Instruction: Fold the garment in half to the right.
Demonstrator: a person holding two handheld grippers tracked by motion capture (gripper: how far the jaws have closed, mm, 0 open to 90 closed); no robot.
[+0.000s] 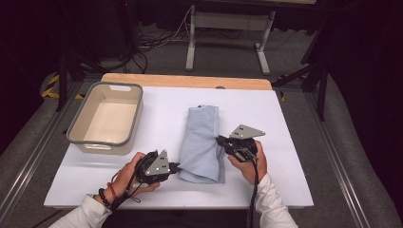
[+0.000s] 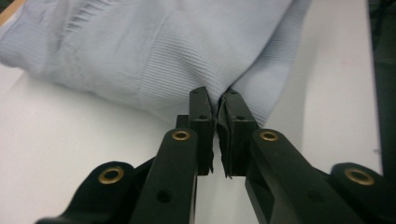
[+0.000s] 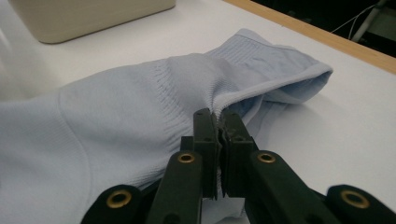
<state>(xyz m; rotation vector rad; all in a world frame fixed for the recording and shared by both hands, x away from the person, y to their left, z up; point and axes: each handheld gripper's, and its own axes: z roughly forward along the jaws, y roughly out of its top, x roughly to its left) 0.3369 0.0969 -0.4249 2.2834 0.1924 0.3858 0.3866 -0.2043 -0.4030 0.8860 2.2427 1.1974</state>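
My left gripper has its jaws clamped on the near left edge of the pale blue garment. My right gripper has its jaws pinched on the garment's right edge. The garment lies folded at mid-bench. Farther left stands a beige tub.

Lighting: bright, even, from overhead; white table near glare, surrounding room dim to black. Shadows: soft, short, beneath the cloth just beyond each claw. High view: soft, low detail. Claw views: knit ahead sharp; claw arms nearest the lens blurred; far edges slightly smeared.
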